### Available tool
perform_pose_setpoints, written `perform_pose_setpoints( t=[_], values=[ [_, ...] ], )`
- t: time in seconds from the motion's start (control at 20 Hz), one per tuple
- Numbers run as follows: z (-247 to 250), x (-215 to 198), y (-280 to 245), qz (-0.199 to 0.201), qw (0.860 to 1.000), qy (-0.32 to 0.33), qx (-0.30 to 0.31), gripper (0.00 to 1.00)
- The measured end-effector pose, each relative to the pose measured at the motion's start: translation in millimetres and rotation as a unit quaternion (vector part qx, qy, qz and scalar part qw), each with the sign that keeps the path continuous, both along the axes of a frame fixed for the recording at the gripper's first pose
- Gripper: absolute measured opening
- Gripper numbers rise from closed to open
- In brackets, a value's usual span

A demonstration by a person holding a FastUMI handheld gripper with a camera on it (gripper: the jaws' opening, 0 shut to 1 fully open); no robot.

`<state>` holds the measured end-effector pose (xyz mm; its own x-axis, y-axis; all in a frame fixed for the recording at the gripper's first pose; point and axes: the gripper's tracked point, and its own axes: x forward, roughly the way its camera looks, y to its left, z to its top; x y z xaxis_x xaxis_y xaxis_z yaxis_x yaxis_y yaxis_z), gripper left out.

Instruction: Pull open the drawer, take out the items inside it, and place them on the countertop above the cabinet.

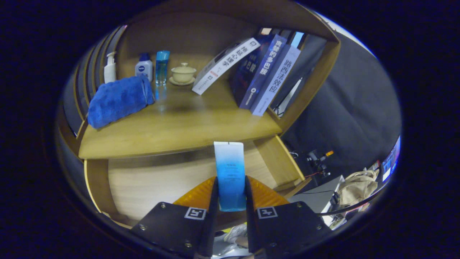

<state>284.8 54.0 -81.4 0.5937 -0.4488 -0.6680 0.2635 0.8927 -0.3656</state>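
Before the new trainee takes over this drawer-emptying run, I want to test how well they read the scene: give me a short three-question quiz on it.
1. True or false: the tongs are shut on the blue-and-white tube.
2. Which lies on the countertop nearest the blue towel? A) the leaning books B) the white bottle with a blue cap C) the lidded cup on a saucer
3. Fill in: the open drawer sits ____ the countertop.

Key
1. True: both orange fingers press its sides.
2. B: the white bottle stands just behind the towel; the cup and books are farther along.
3. below
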Motion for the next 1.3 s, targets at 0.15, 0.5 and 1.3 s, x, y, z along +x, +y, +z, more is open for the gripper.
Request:
perform_pose_setpoints(
  t=[0.15, 0.5, 1.3],
  values=[
    [21, 30, 19, 0.025, 0.997, -0.060, 0.040, 0.37],
    [-9, 106, 49, 0.071, 0.982, -0.084, 0.156, 0.37],
    [38, 42, 69, 0.159, 0.940, -0.239, 0.183, 0.75]
  ],
)
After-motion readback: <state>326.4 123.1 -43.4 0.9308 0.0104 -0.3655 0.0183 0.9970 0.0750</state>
